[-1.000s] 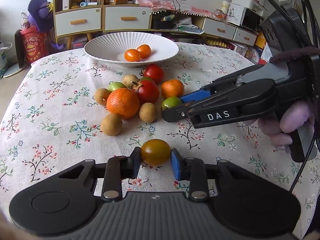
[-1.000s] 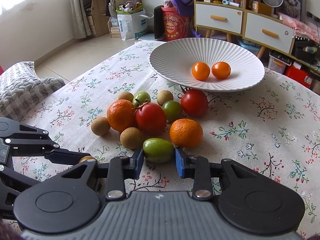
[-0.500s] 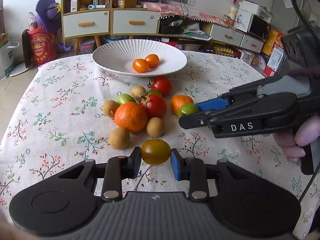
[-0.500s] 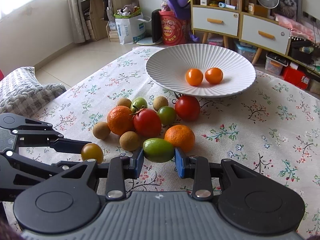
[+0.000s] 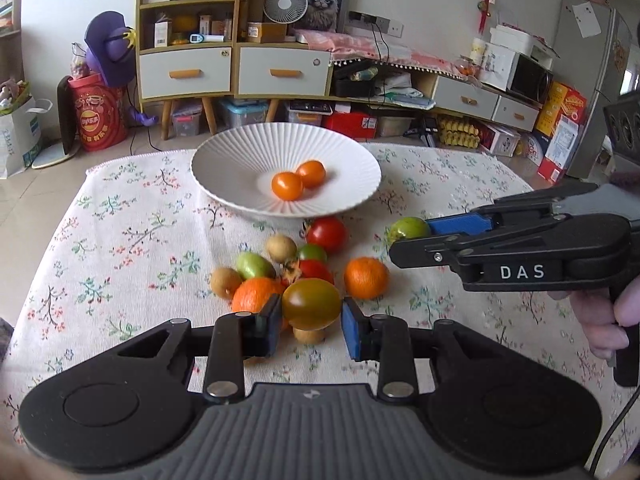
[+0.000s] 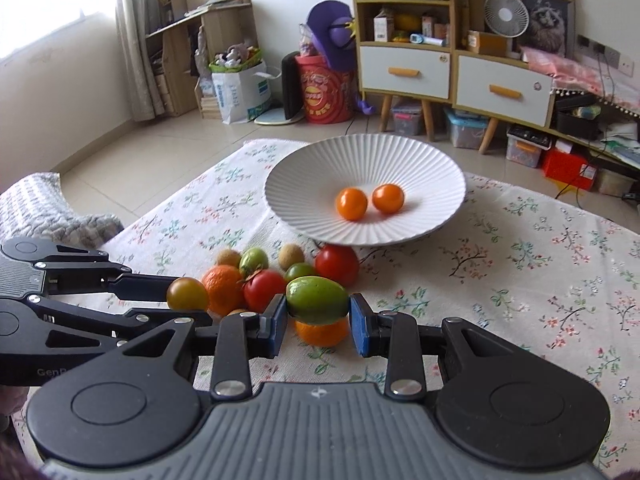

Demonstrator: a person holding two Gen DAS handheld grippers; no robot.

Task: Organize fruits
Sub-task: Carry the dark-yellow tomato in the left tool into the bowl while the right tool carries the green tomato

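My left gripper (image 5: 310, 326) is shut on a brownish-green tomato (image 5: 311, 309) and holds it above the fruit pile. My right gripper (image 6: 318, 324) is shut on a green tomato (image 6: 317, 299), also lifted; it shows in the left wrist view (image 5: 408, 229) at the right. The white ribbed plate (image 5: 224, 160) stands beyond with two small orange tomatoes (image 5: 298, 180) in it; it also shows in the right wrist view (image 6: 304, 176). The left gripper and its tomato (image 6: 187, 294) show at the left of the right wrist view.
A pile of fruit lies on the floral tablecloth (image 5: 132, 240) in front of the plate: red tomatoes (image 5: 327, 234), oranges (image 5: 366, 278), green tomatoes (image 5: 254, 266) and small brown fruits (image 5: 281, 248). Cabinets (image 5: 232, 68) and clutter stand behind the table.
Both grippers have risen off the cloth with their tomatoes and moved forward toward the plate. The pile has not moved.
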